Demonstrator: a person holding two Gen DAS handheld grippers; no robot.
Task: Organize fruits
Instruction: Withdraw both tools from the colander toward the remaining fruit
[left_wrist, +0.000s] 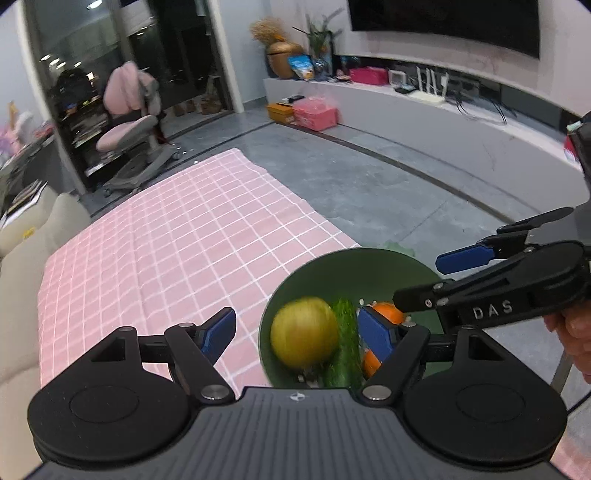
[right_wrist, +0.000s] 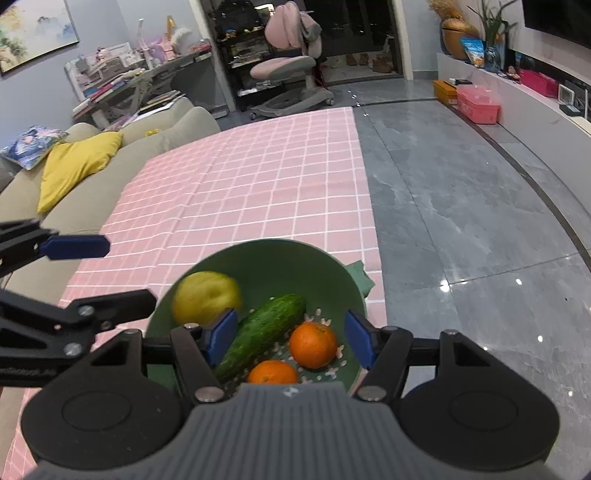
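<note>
Hovering with jaws apart and gripping nothing, the left claw (left_wrist: 295, 332) and right claw (right_wrist: 291, 338) are overlooking the green bowl (right_wrist: 325, 266) containing a yellow apple (right_wrist: 205, 297), cucumber (right_wrist: 266, 328) and two oranges (right_wrist: 313, 344).

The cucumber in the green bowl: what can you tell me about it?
The cucumber is dark green with bumpy skin, whole as far as it shows. It lies slanted across the floor of the green bowl, between a blurred yellow-green apple and two oranges; its lower end is hidden. No gripper touches it.
</note>
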